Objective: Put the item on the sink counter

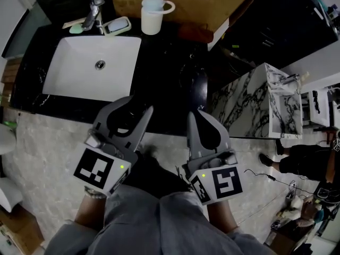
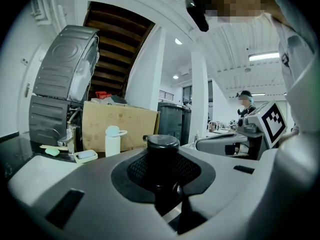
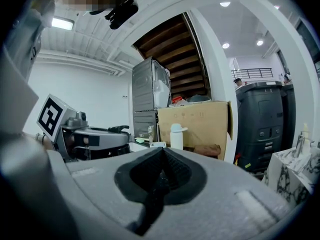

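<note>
Pinching the black bottle (image 2: 162,149) by its body between the pads, my left gripper (image 1: 139,105) hangs at the near edge of the black counter (image 1: 159,62), just off the right near corner of the white sink basin (image 1: 93,68). The bottle stands upright in the grip, cap up, and is not yet set down. My right gripper (image 1: 197,116) hangs further right of the basin, its jaws pressed together on nothing.

To do this well, I think I should carry the bottle forward over the bare counter to the right of the basin. I should stay clear of the basin's rim so the base cannot slip in. I would lower it upright until the base sits flat, and only then spread the jaws. Then I would draw straight back so neither pad drags the bottle over. The bottle is dark against a dark top, so the left gripper view is the better guide for height. The right gripper should stay to the side.

By my count:
- Two grippers.
- One black bottle.
- One basin.
- One faucet (image 1: 94,9), behind the basin.
- One soap dish (image 1: 117,25), beside the faucet.
- One white lidded cup (image 1: 153,16), behind the basin's right back corner.
- One cardboard box (image 1: 183,1), behind the cup.
- One marble-patterned block (image 1: 265,97), far to the basin's right.
</note>
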{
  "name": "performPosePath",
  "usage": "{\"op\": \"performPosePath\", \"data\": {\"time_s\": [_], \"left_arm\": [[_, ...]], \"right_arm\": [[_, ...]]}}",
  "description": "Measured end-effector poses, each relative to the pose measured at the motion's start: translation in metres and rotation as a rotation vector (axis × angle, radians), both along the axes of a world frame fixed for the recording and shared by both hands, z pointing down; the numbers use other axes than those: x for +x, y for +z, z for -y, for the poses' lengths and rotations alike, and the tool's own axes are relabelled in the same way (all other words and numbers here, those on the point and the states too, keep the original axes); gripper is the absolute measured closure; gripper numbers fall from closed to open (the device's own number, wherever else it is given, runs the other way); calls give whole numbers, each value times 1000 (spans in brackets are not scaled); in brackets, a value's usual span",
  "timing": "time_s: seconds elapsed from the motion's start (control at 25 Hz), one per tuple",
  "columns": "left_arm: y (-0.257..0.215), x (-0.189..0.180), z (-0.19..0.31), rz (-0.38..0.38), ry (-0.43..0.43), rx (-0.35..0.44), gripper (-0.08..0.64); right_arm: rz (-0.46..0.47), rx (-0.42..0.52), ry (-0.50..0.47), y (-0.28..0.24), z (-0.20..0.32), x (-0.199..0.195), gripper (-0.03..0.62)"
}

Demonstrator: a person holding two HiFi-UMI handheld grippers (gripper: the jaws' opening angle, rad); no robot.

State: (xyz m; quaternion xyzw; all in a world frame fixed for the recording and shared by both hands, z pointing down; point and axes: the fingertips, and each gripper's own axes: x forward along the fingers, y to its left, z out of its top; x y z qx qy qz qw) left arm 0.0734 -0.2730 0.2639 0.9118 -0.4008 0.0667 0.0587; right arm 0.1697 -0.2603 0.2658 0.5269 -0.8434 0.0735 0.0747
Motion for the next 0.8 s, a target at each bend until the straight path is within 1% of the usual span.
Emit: {"op": "performPosePath", "data": {"time_s": [0.16,0.36,0.44,0.52,0.56,0.68,0.8], "left_arm": [[17,-2,10,-11,22,-34,468],[38,-1,20,-7,58,-65,468],[46,-2,24,-17,63,-94,468],[54,-1,26,-24,60,-145,468],[58,-2,28,-22,64,-155,468],[71,-4,34,-4,84,-136,468],[81,-5,37,13,88,-142,468]], "right_arm": [[-17,-23,14,4,6,-5,595],[-38,-51,38,10,10,-8,595],[-43,-59,49,13,11,-10,595],[-46,-69,59,16,12,-11,595],[-49,-74,64,18,12,-12,595],[-54,-89,75,22,12,-12,595],[-56,-104,87,26,13,-12,595]]}}
